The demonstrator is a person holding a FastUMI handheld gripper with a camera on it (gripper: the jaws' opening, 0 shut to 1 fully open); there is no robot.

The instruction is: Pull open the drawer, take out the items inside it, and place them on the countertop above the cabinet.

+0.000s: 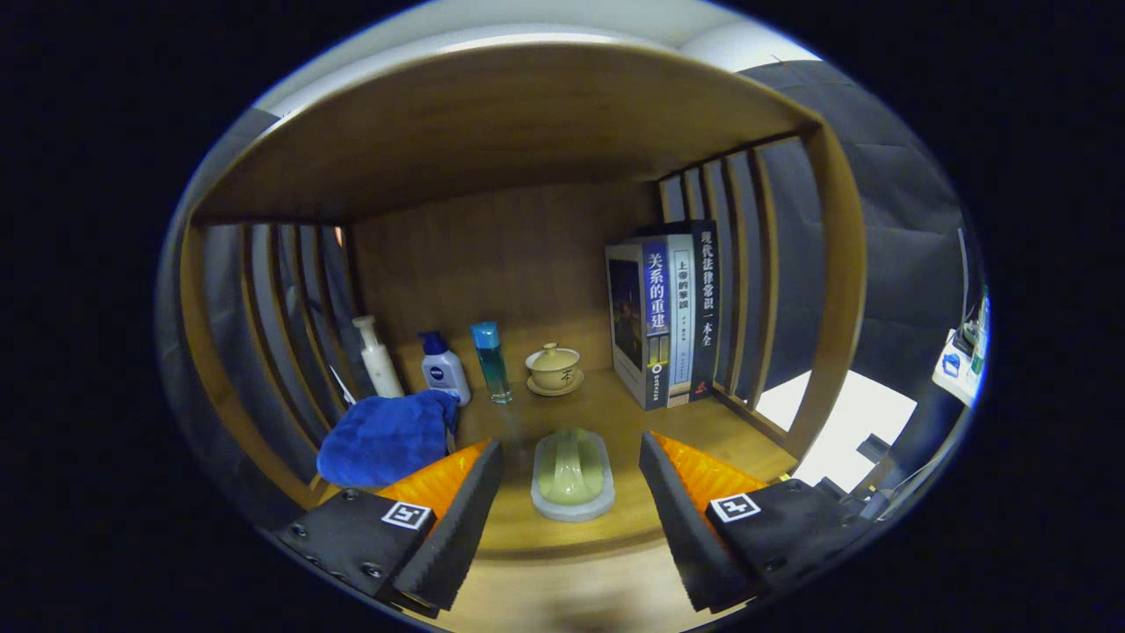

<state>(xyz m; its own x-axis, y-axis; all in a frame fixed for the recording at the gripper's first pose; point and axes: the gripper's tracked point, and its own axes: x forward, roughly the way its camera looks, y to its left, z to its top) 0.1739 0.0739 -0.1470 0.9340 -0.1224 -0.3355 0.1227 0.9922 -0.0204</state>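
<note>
- Fingers (571,501) spread wide apart, gripping nothing; they flank a pale green brush-like item on a light base (572,475), no contact on either side.
- That green item sits on the wooden surface (606,413) near its front edge, centred between the fingers.
- Blue cloth (387,438) bunched at the front-left corner of the surface, just beyond the left finger; whether they touch is not clear.
- Along the back edge, left to right: white pump bottle (376,356), white bottle with blue cap (443,369), slim clear-blue bottle (490,360), lidded tan teacup on a saucer (554,367). All upright, set apart from each other.
- White pump bottle stands in the back-left corner, beside the slatted side wall (264,308).
- Row of upright books (668,312) at the right edge of the surface, spines facing forward, against the right-hand slats (756,264).
- Wooden top panel (501,123) spans above the whole nook; wooden back panel (501,255) behind the bottles.
- Drawer is out of frame, so its state cannot be told.
- Dark booth wall (905,246) visible past the right slats.
</note>
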